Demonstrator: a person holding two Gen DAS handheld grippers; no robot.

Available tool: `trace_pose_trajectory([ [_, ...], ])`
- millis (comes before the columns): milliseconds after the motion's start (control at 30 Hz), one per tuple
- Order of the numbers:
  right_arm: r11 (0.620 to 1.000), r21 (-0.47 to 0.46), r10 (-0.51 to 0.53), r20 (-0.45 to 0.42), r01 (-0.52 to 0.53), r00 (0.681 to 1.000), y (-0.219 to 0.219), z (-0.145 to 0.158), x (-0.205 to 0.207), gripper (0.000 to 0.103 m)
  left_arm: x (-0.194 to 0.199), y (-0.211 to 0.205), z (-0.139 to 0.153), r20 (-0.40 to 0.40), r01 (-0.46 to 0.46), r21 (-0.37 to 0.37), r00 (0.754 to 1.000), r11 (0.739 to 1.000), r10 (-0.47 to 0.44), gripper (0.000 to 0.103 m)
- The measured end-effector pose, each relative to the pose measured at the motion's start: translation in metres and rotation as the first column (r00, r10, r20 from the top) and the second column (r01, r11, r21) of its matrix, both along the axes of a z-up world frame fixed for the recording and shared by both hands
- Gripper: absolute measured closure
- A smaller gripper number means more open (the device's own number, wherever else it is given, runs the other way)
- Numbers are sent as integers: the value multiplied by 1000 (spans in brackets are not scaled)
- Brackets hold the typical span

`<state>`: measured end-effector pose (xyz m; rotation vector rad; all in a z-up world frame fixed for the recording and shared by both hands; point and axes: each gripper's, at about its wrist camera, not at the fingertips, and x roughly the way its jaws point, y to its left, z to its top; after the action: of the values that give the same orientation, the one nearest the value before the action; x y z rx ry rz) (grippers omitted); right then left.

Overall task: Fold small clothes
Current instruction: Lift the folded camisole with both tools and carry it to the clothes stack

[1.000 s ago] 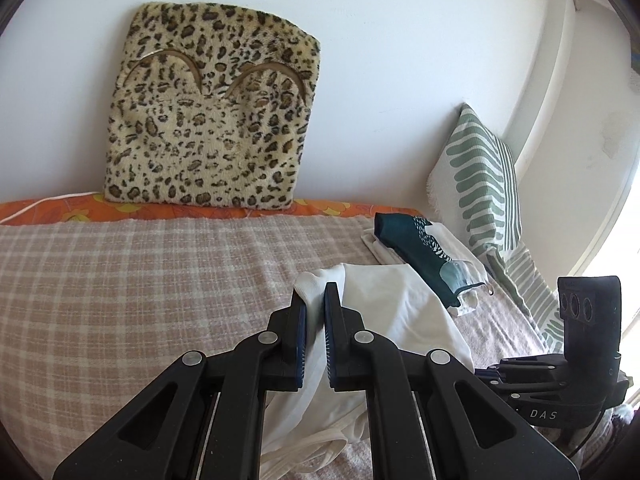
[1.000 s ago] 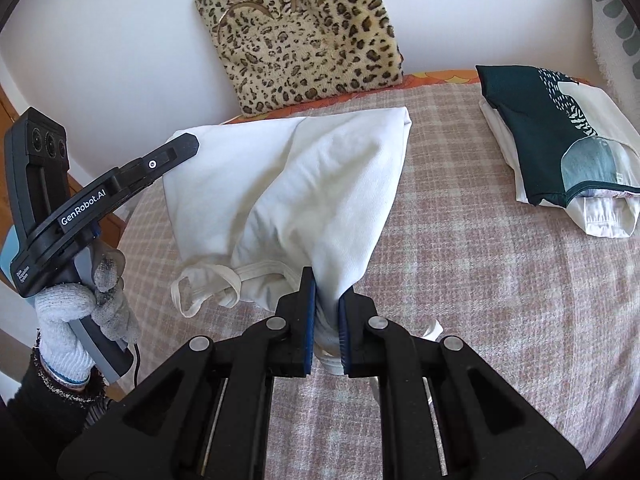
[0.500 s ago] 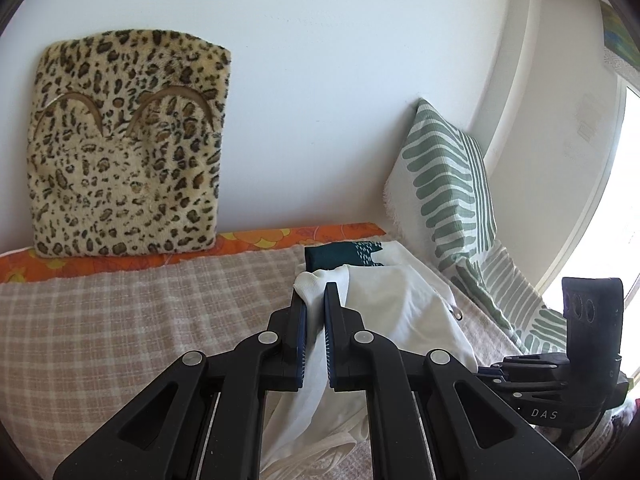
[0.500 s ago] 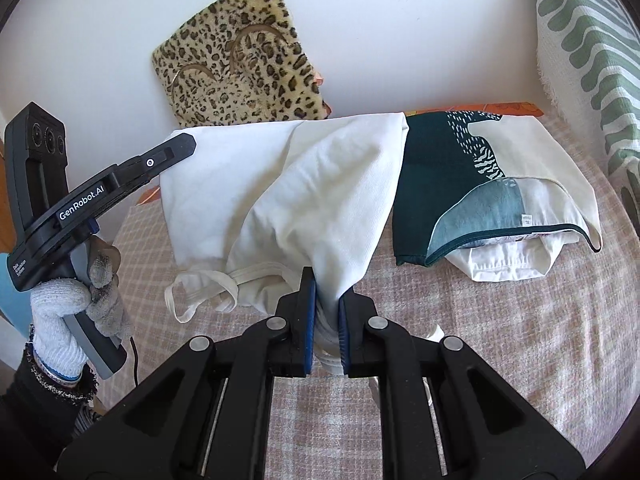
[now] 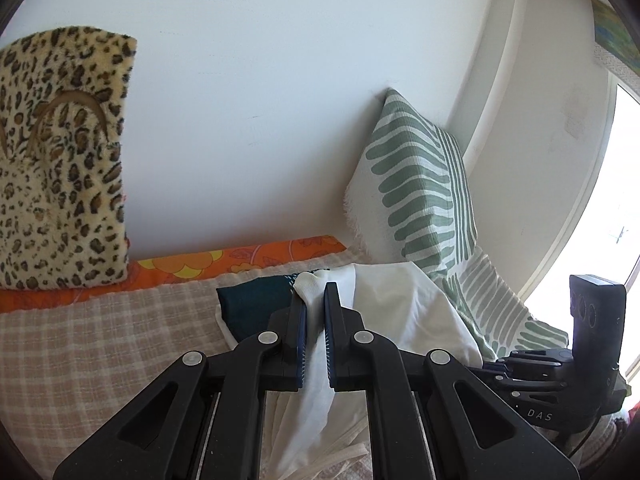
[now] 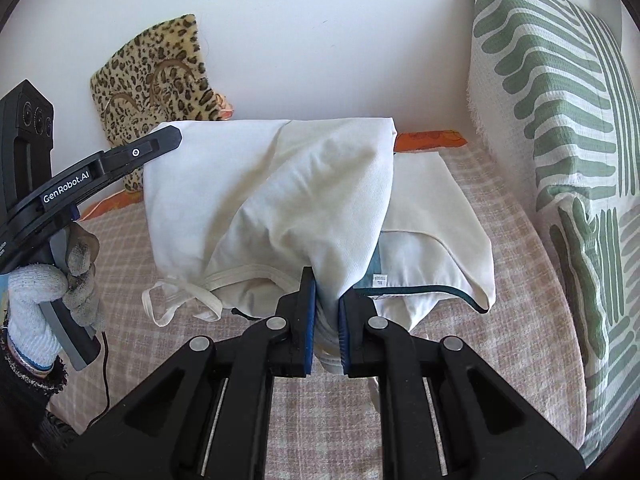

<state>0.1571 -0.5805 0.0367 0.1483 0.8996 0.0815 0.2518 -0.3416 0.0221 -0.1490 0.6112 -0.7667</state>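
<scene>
A folded white garment [image 6: 280, 200] hangs in the air between both grippers, above the checked bed cover. My right gripper [image 6: 326, 280] is shut on its near edge, cloth bunched between the blue pads. My left gripper [image 5: 315, 292] is shut on another edge of the white garment [image 5: 392, 304]; from the right wrist view the left gripper [image 6: 170, 136] shows at the cloth's upper left corner, held by a gloved hand [image 6: 44, 292]. Under the hanging cloth lies a pile of folded clothes [image 6: 436, 216], topped with a dark teal and white piece [image 5: 252, 304].
A leopard-print cushion [image 5: 60, 160] leans on the white wall. A green-striped pillow [image 6: 560, 140] stands at the bed's right end, close to the pile. The checked bed cover [image 6: 500, 340] spreads below. A bright window [image 5: 616, 220] is at the right.
Both grippers have carried the white garment sideways toward the folded pile and striped pillow, slightly higher. It now hangs over the pile, covering most of the teal piece.
</scene>
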Motion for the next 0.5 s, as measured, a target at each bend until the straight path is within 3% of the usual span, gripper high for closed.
trace_pose_trajectory([
  [167, 999, -40, -19, -3, 19, 1000, -39, -7, 22, 92, 18, -40, -10, 13, 18, 38, 1000, 999, -18, 97],
  [500, 998, 51, -19, -31, 21, 999, -85, -53, 77, 92, 70, -74, -44, -5, -32, 85, 999, 996, 33, 97],
])
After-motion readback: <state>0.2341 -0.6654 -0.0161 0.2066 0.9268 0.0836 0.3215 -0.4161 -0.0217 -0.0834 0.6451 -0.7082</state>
